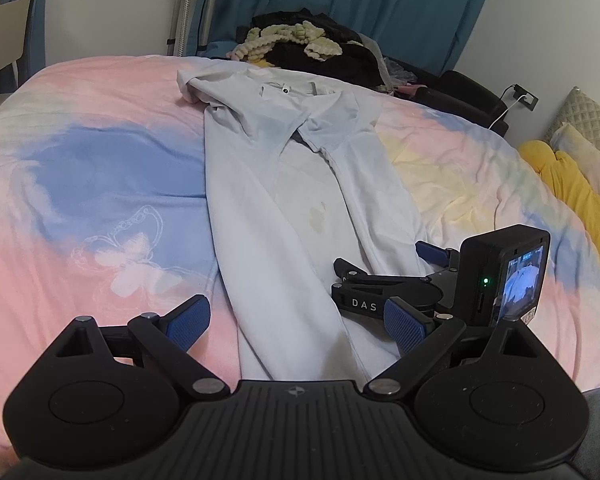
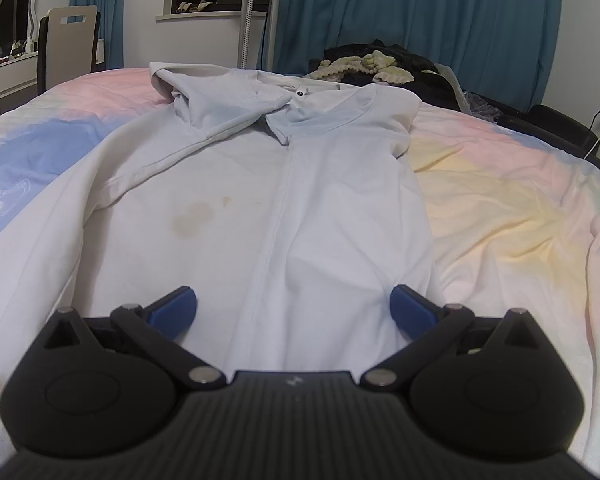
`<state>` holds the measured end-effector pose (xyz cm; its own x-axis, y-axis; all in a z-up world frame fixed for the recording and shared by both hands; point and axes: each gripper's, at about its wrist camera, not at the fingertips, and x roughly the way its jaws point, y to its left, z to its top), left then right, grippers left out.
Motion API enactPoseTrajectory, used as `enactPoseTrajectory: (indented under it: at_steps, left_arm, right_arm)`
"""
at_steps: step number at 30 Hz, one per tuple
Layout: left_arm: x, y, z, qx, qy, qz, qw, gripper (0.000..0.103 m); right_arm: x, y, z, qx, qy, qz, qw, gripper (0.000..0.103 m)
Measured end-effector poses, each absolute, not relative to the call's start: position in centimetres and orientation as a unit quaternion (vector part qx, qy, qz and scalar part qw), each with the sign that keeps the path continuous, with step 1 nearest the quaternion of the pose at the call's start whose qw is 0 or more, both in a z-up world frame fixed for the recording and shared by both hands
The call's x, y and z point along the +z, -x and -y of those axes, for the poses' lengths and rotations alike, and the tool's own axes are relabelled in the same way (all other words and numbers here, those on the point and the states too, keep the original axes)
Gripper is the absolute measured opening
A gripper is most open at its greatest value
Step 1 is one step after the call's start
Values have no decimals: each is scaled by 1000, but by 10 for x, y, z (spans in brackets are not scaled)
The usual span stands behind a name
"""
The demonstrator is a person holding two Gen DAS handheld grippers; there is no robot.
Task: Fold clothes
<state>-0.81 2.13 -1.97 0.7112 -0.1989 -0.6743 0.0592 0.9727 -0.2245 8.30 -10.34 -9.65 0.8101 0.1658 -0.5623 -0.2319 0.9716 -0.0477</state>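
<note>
While flat on the bed (image 1: 100, 160), shirt (image 2: 284, 208) runs lengthwise, collar far | both jaws wide apart, empty

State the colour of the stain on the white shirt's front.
Yellowish-brown stain on the white shirt; clearest in the right wrist view.

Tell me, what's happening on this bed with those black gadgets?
A person is folding a white shirt spread on a pastel bedspread, using a hand-held gripper in each hand. The shirt's sides and sleeves are already folded in toward the middle, making a long strip. Both tools sit at the hem end: the left hand-held gripper and the right hand-held gripper are open, with the cloth lying between their blue fingers, nothing pinched yet. A pile of dark clothes waits at the far end.
</note>
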Motion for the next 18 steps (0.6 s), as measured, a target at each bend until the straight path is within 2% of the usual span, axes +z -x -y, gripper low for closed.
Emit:
enactPoseTrajectory:
  at_steps: [18]
  left_arm:
    - [-21, 5, -20, -64, 97, -375, 920, 95]
  right_arm:
    - [-98, -83, 103, 104, 58, -289, 950, 103]
